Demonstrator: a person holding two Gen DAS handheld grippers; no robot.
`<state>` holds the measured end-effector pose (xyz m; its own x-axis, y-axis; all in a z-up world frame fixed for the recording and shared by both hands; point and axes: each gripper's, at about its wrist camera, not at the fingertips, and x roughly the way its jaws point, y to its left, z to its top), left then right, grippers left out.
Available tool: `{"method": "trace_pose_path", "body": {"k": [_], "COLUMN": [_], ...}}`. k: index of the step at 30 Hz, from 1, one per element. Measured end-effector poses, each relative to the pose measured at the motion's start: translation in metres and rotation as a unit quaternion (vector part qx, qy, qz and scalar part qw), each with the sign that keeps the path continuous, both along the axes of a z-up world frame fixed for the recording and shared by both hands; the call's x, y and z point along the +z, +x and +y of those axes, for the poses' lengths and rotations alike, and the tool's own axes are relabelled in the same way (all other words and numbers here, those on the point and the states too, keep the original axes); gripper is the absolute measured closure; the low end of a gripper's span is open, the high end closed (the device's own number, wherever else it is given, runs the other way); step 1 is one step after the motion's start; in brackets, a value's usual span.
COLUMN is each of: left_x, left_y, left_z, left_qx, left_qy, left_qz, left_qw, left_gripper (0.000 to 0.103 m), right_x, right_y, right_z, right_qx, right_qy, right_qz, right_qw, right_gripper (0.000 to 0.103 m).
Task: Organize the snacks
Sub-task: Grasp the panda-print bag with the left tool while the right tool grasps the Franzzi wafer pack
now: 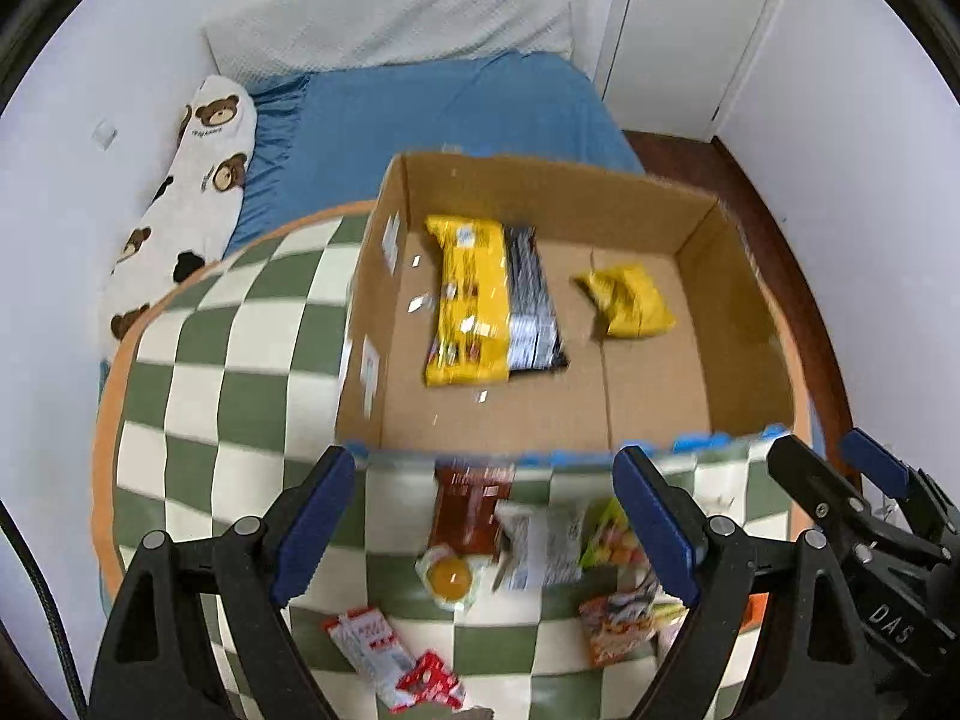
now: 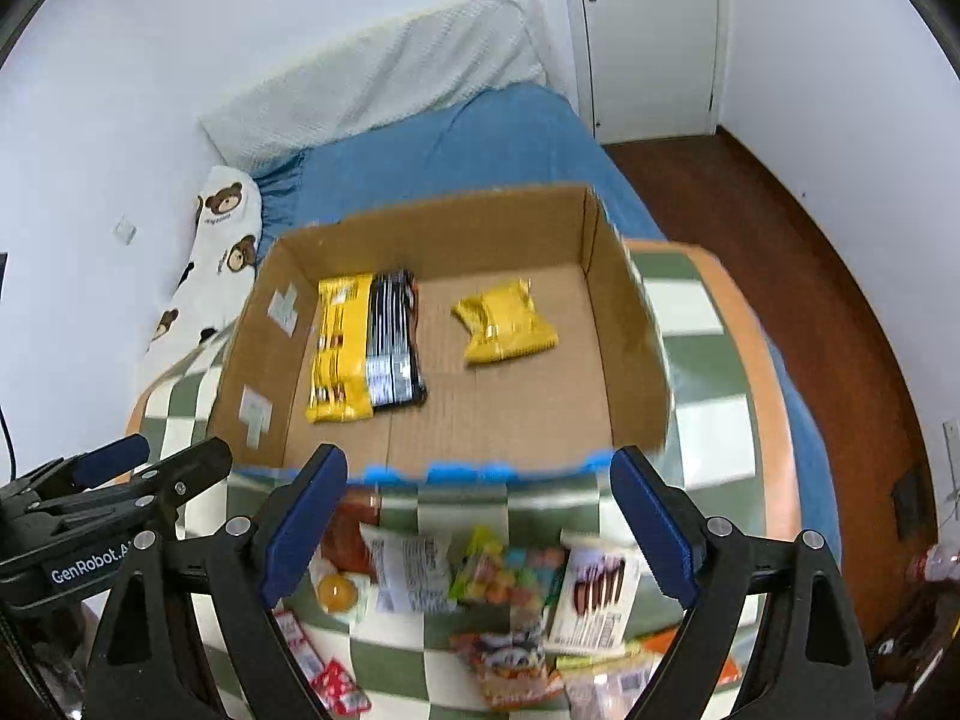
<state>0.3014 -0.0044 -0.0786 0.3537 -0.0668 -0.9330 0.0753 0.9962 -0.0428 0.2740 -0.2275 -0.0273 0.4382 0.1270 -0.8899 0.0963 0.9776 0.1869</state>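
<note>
An open cardboard box sits on a green-and-white checkered mat. Inside lie a long yellow packet, a black packet beside it, and a small yellow bag. Loose snacks lie on the mat in front of the box: a brown packet, a white packet, a jelly cup, colourful candy bags and red-white wrappers. My left gripper and right gripper are open and empty above these snacks.
The mat lies on a blue-sheeted bed with a bear-print pillow on the left and a white pillow at the head. A door and brown wood floor are to the right.
</note>
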Motion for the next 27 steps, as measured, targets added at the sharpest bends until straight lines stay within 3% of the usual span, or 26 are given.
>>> {"method": "trace_pose_path", "body": {"k": [4,8,11,13,14,15,17,23,27], "left_x": [-0.038,-0.092,-0.13,-0.156,-0.166,-0.177,-0.194,-0.233,-0.252], "left_y": [-0.026,-0.058,-0.081,-0.093,-0.096,-0.099,-0.101,-0.1,-0.098], "left_z": [0.011,0.017,0.012,-0.001,-0.007,-0.017,-0.035,-0.093,-0.114], "left_qx": [0.01,0.019,0.024,0.027,0.043,0.045,0.046,0.041,0.049], "left_qy": [0.009,0.02,-0.005,-0.038,-0.043,-0.063,-0.085,-0.122,-0.108], "left_qz": [0.041,0.104,0.161,0.206,0.232,0.248,0.264,0.304,0.306], "left_qw": [0.9991,0.9942,0.9867,0.9774,0.9707,0.9657,0.9596,0.9439,0.9445], "left_gripper": [0.015,0.015,0.015,0.015,0.015,0.015,0.015,0.015,0.019], "right_x": [-0.032,-0.088,-0.126,-0.142,-0.148,-0.152,-0.156,-0.159,-0.16], "right_y": [-0.028,-0.062,-0.087,-0.1,-0.108,-0.113,-0.122,-0.139,-0.143], "right_z": [0.001,0.004,-0.008,-0.023,-0.034,-0.043,-0.058,-0.098,-0.112], "right_qx": [0.006,0.003,-0.018,-0.04,-0.055,-0.066,-0.083,-0.124,-0.138], "right_qy": [0.015,0.042,0.052,0.056,0.059,0.06,0.046,0.044,0.048], "right_qz": [0.044,0.1,0.141,0.154,0.158,0.162,0.176,0.179,0.18], "right_qw": [0.999,0.994,0.989,0.986,0.984,0.983,0.98,0.975,0.973], "right_gripper": [0.011,0.011,0.011,0.012,0.02,0.029,0.033,0.034,0.034]}}
